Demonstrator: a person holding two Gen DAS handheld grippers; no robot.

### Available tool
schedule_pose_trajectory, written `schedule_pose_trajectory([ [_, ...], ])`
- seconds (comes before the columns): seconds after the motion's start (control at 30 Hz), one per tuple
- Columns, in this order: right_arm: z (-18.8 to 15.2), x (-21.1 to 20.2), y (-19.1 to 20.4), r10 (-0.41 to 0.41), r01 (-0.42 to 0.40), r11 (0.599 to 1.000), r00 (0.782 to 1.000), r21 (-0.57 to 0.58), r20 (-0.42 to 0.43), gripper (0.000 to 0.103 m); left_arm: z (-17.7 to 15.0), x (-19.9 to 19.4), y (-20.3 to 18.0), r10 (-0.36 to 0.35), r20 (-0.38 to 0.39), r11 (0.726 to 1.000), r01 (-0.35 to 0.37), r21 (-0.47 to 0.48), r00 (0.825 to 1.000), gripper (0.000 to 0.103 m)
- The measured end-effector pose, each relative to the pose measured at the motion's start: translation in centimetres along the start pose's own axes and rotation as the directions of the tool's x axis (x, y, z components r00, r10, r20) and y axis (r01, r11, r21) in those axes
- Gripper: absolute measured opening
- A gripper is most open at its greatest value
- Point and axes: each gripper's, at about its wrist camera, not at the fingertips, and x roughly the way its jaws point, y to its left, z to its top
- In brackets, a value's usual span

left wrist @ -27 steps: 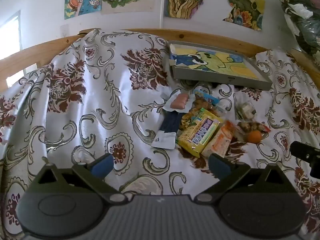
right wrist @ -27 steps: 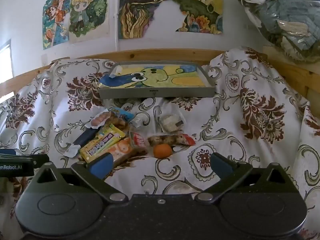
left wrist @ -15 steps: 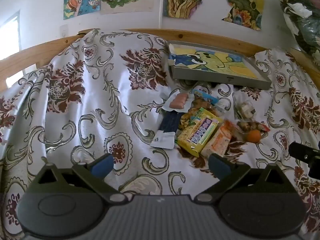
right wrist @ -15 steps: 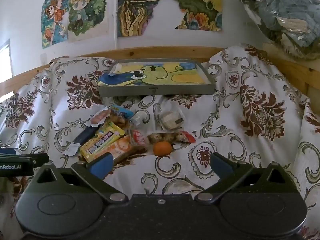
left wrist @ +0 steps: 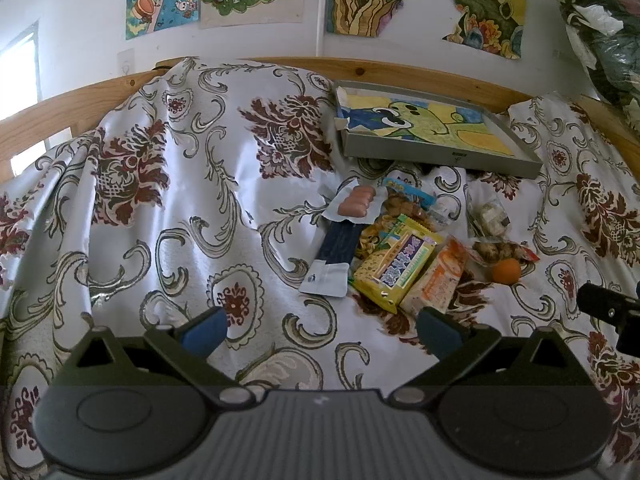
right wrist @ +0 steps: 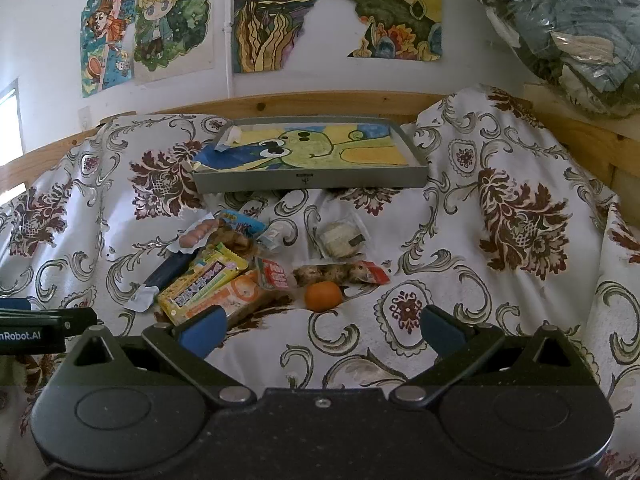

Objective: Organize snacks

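- Left wrist view, at about nine o'clock: bare floral bedspread (left wrist: 168, 208) and nothing else, so the left claw (left wrist: 320, 330) hangs over empty cloth with its jaws spread wide and nothing between them. It is well short of the snacks, which lie at its one o'clock.
- Centre of the same view: the snack pile, loose and overlapping, which reads as unsorted. I count one dark blue packet (left wrist: 334, 254) with a white end, one pack of small sausages (left wrist: 356, 204) at its far end, one yellow wrapped bar (left wrist: 394, 266) and one pale orange packet (left wrist: 438, 278) touching it.
- Further right: one clear bag of pale lumps (left wrist: 486, 216), one bag of brown pieces (left wrist: 494, 250) with a red end, and one orange fruit (left wrist: 506, 271) just beside it. A few more small wrappers sit behind the yellow bar (too jumbled to count surely).
- At twelve o'clock beyond the pile: one grey tray (left wrist: 440, 156) lined with a green cartoon drawing, empty of snacks. My guess is that it is the place they belong, since it sits just behind them.
- Right wrist view: the right claw (right wrist: 320, 330) is equally wide and empty, and lines up with the orange fruit (right wrist: 323, 296) straight ahead at twelve o'clock, probably its first pick.
- By my judgement the sorting has not begun.
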Motion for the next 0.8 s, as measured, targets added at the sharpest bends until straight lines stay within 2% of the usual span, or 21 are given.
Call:
schedule_pose_trajectory([
  [0.8,-0.09,0.07,-0.04,-0.001,0.001,1.000,1.000,-0.002,-0.007,0.102,0.00,0.01,0.01,0.002,0.000,1.000,-0.002,0.000,1.000,0.103],
])
